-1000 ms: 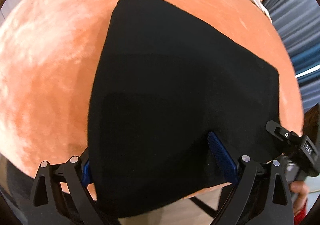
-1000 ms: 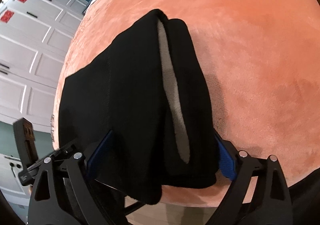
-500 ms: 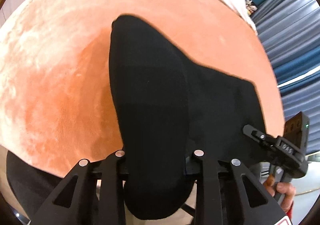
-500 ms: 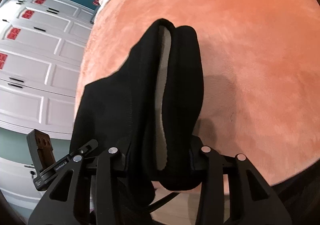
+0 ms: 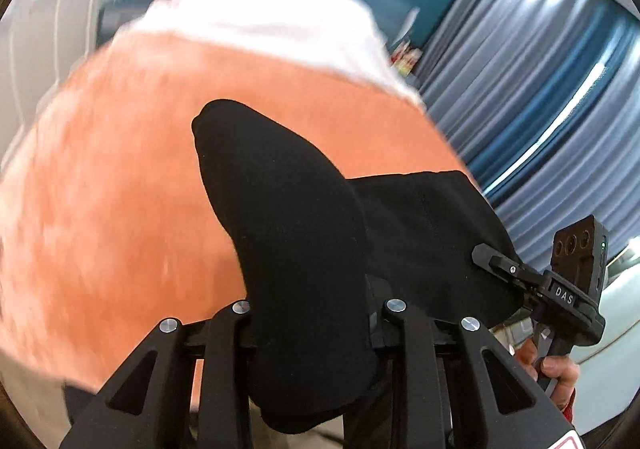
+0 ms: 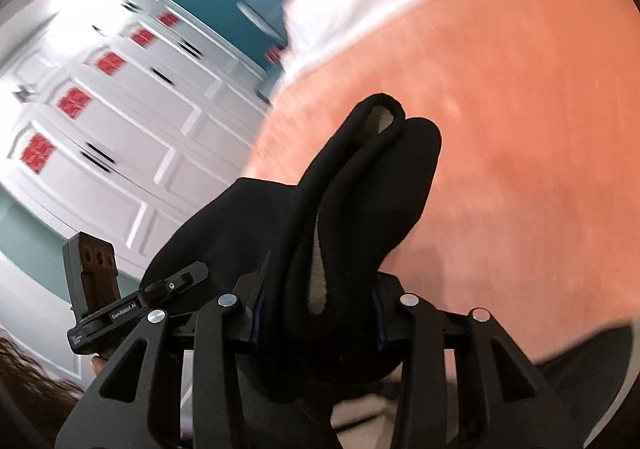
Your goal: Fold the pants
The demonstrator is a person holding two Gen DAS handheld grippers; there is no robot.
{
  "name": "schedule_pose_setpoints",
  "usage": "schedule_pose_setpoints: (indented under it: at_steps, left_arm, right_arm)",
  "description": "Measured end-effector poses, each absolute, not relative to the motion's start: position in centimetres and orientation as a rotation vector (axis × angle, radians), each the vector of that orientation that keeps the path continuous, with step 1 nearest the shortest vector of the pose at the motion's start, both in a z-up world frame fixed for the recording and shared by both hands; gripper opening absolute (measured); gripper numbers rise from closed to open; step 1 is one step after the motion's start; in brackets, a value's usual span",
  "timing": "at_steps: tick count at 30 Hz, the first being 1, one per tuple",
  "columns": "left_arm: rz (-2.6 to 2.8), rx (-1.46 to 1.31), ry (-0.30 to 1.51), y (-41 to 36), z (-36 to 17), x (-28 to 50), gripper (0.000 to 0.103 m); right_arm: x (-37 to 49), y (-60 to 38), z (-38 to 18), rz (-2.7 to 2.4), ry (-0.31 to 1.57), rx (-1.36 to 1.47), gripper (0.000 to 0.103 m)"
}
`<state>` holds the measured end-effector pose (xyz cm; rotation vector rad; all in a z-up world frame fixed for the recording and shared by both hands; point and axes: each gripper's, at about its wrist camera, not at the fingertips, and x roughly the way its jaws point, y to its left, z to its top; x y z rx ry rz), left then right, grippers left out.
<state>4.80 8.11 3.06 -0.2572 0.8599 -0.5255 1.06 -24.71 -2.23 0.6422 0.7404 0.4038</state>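
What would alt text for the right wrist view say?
The right gripper is clamped on a bunched edge of black pants above an orange blanket. The other gripper shows at lower left, with white cabinets behind.

Ahead of both grippers the orange blanket (image 5: 120, 189) lies open and bare, offering free passage. The bunched black pants (image 5: 304, 249) fill each jaw gap (blocking the near view), and white bedding (image 5: 260, 21) bounds the far edge.

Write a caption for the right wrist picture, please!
Right gripper clamped on bunched black pants above an orange blanket.
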Motion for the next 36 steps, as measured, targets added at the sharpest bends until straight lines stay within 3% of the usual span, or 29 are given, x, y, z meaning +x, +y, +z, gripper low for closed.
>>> schedule_pose_setpoints:
  at_steps: [4,9,16,24,29,36]
  left_arm:
    - [-0.546,-0.196,0.649,7.1,10.2,7.6,0.024]
    - [-0.526,-0.126,0.458,6.7,15.5,12.6,0.025]
    - [-0.475,-0.148,0.386,5.9,15.9,23.3,0.025]
    - [-0.43,-0.151,0.479,4.3,6.1,37.0,0.028]
    - [-0.404,-0.159,0.662,3.5,-5.7,44.3,0.028]
    - [-0.359,-0.162,0.907,4.3,-19.9,44.6,0.029]
  right_arm:
    - [4.0,-25.0,3.7,0.447,0.577,0.576,0.037]
    - [11.0,-25.5,9.7,0.471,0.395,0.501,0.037]
    - [23.1,-26.9,11.1,0.469,0.288,0.495,0.037]
    - [36.3,-29.6,0.9,0.452,0.364,0.582,0.038]
    - [43.1,-30.7,-10.1,0.382,0.522,0.64,0.039]
    - [44.0,-30.7,-25.2,0.292,0.791,0.689,0.039]
